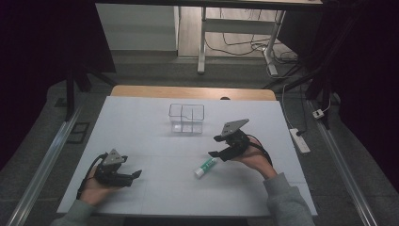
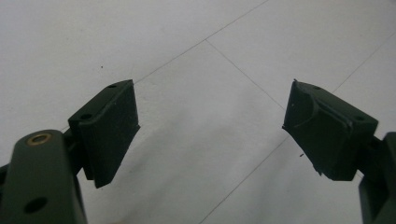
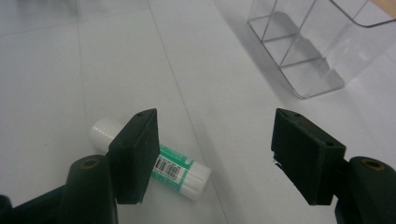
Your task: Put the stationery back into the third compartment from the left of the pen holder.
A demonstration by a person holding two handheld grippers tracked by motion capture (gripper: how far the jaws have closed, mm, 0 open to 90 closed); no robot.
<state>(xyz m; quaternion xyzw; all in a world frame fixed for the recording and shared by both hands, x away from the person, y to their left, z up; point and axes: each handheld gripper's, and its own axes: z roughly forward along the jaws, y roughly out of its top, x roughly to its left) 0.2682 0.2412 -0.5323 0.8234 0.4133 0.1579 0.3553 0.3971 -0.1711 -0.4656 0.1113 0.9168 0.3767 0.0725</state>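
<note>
Now, from above: white table, person's hands entering from 6 o'clock, one claw in each.

Left claw at about 8 o'clock on the table, low over the surface, jaws pointing toward 3 o'clock. Open, nothing between the jaws; seen along them, bare white tabletop with thin seam lines crossing it, pads well apart.

Right claw at about 4 o'clock from the table's middle, grey plate on top tilted up, jaws pointing toward 9 o'clock and slightly down. Also open, gripping nothing; along its jaws, wide gap with bare table between the pads.

Glue stick lying flat on the table, just below and beside the right claw's jaws, near 5 o'clock from the table's middle. White cap end toward 7 o'clock, green-and-white body angled up toward 1 o'clock. In the right claw's own view, stick partly hidden behind the left-hand jaw, barcode label showing, white ends sticking out either side; not between the jaws. Contact with that jaw: cannot tell.

Clear bin with inner dividers standing upright at 12 o'clock from the table's middle, well apart from both claws. Same bin at upper right in the right claw's view, compartments holding nothing visible.
</note>
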